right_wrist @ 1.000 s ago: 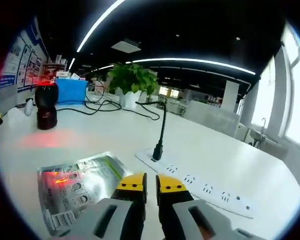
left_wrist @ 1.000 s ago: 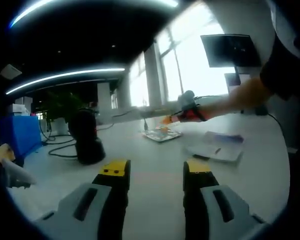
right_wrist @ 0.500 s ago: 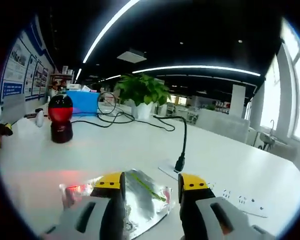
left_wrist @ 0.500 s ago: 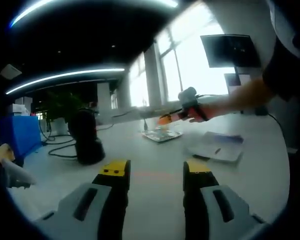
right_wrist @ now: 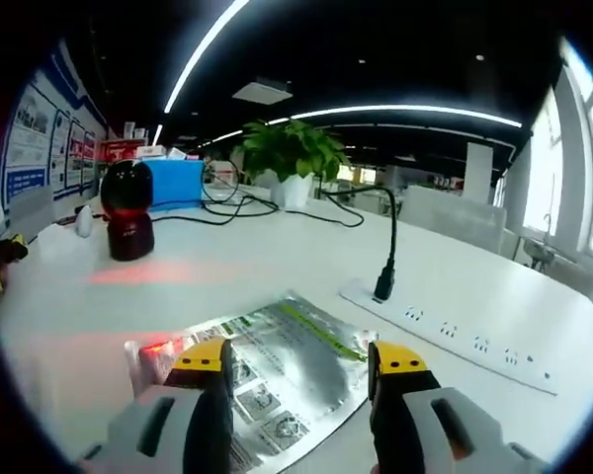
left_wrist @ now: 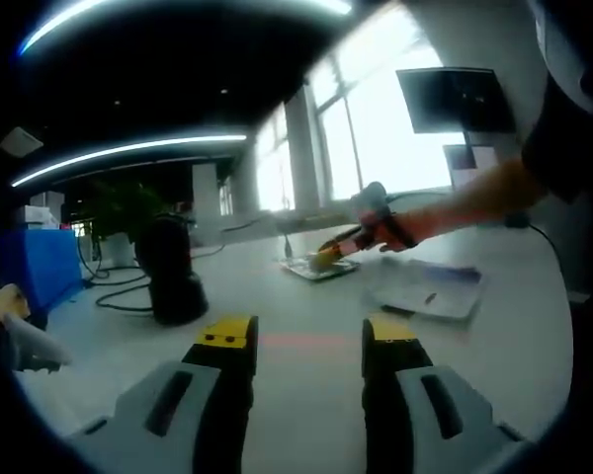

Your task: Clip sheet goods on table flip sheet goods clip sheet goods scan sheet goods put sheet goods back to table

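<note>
With its jaws spread wide and empty, the right gripper (right_wrist: 301,357) straddles the foil sheet (right_wrist: 277,351) lying flat on the table (right_wrist: 227,276). To clip it cleanly, it should probably close low on the near edge, scanner (right_wrist: 128,209) far left.

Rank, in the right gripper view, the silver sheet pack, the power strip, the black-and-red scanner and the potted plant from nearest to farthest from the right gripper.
1. Silver sheet pack: flat on the table, between the open jaws of the right gripper.
2. Power strip: to the right.
3. Black-and-red scanner: far left.
4. Potted plant: at the back, centre.

Window glare, dim ceiling, fisheye warp
</note>
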A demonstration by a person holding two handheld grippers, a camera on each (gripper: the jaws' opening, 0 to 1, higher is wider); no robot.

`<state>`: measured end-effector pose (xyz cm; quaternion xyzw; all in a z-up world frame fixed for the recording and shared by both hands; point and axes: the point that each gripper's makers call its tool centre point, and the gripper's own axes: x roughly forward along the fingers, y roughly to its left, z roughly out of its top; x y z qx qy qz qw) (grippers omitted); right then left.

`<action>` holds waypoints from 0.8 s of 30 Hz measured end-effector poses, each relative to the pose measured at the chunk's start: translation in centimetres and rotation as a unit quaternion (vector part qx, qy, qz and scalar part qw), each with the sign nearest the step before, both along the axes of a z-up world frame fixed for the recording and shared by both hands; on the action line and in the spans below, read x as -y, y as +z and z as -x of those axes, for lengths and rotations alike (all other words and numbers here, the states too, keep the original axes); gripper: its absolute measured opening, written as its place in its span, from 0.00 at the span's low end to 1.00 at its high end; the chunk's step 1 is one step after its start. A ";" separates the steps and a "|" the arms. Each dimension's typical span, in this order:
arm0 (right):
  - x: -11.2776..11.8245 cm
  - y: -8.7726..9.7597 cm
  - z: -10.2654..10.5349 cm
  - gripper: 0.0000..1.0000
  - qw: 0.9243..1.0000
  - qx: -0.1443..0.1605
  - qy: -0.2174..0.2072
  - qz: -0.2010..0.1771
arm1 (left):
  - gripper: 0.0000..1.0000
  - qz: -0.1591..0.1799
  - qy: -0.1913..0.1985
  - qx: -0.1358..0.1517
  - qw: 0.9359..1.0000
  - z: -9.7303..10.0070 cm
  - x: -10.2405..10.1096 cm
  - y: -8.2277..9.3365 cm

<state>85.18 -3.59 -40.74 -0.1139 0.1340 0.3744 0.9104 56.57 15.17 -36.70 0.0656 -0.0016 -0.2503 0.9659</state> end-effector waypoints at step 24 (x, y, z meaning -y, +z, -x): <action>-0.4 -1.0 1.3 0.50 0.996 -0.082 0.002 -0.046 | 0.34 -0.003 -0.001 0.000 1.000 -0.1 -0.1 -0.1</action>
